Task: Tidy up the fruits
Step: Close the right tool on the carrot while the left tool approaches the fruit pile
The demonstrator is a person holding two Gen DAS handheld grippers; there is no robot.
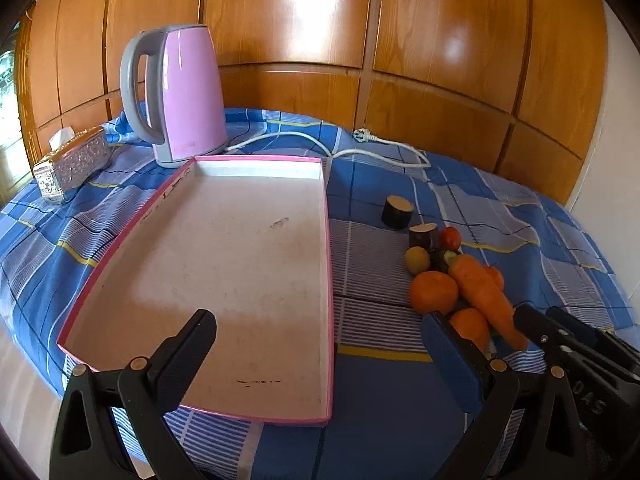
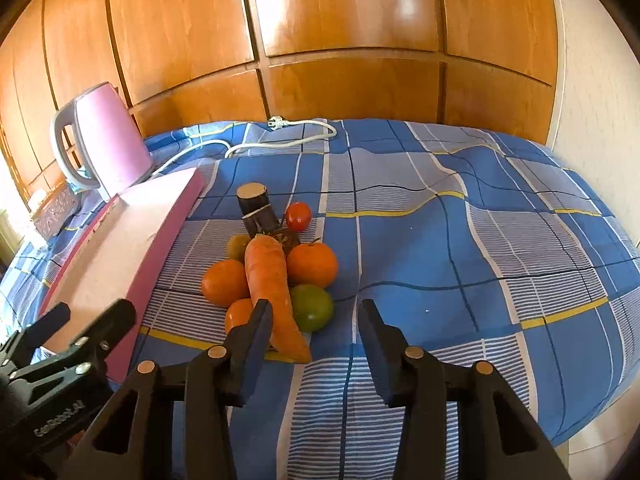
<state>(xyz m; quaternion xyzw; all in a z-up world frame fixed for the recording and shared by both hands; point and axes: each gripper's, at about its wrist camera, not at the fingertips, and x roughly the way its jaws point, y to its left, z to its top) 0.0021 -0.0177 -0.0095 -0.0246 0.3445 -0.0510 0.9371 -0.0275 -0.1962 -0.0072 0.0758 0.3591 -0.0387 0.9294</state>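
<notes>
The right gripper (image 2: 316, 320) is hovering with jaws apart around the carrot (image 2: 272, 292) tip, not yet pinching. The carrot is lying atop the pile of oranges (image 2: 224, 282) beside the pink tray (image 1: 240, 248), which is sitting empty. The left gripper (image 1: 320, 332) is hanging wide open over the tray's near end. Looks like the first pick; next it needs to close squarely on the carrot and lift without scattering the pile.

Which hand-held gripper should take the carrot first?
Right hand-held gripper: open, with the carrot tip between its fingers. The left hand-held gripper hangs open over the pink tray.
</notes>
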